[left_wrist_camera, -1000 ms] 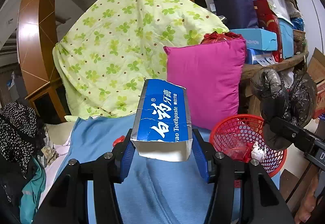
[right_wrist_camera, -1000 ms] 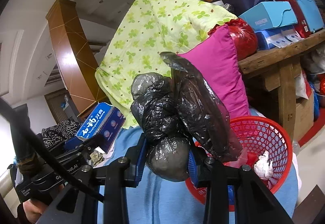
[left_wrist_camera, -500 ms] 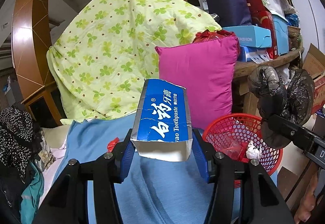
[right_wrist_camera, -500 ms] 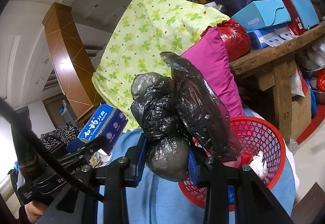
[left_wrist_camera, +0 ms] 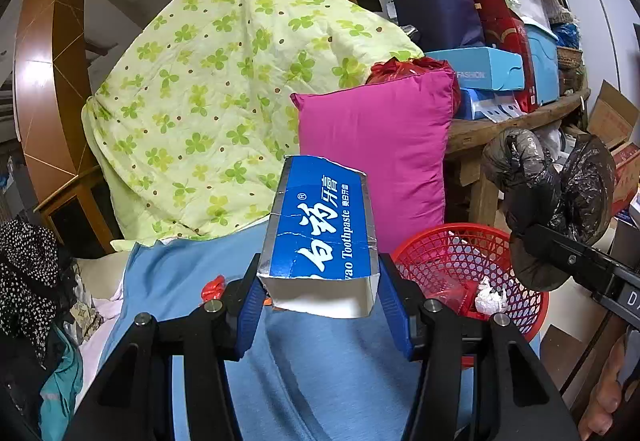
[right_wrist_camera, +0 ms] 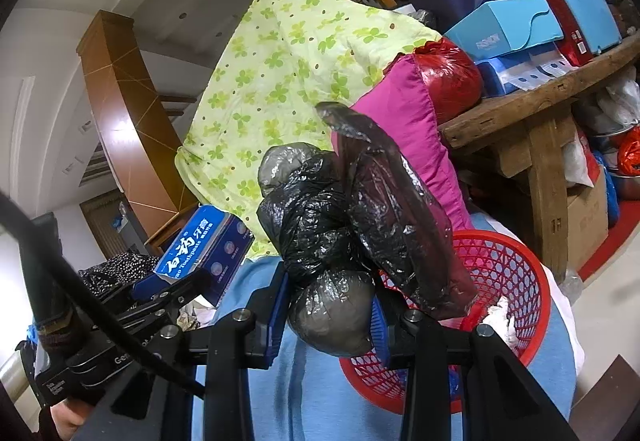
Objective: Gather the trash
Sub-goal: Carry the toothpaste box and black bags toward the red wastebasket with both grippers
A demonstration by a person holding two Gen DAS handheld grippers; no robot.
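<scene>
Though half-hidden, basket rim point(right_wrist_camera: 536, 273) perhaps unobstructed.

Counted: one toothpaste box point(left_wrist_camera: 320, 229), one black bag bundle point(right_wrist_camera: 344, 241), one red basket point(left_wrist_camera: 516, 305), one magenta pillow point(left_wrist_camera: 376, 145), two grippers.

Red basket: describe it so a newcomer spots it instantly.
Find the pink pillow leaning upright on the blue sheet. On the sheet, right of the pillow's foot, sits the red basket: round, open mesh, white crumpled paper inside.

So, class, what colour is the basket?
Red, seen best in the left wrist view.
</scene>
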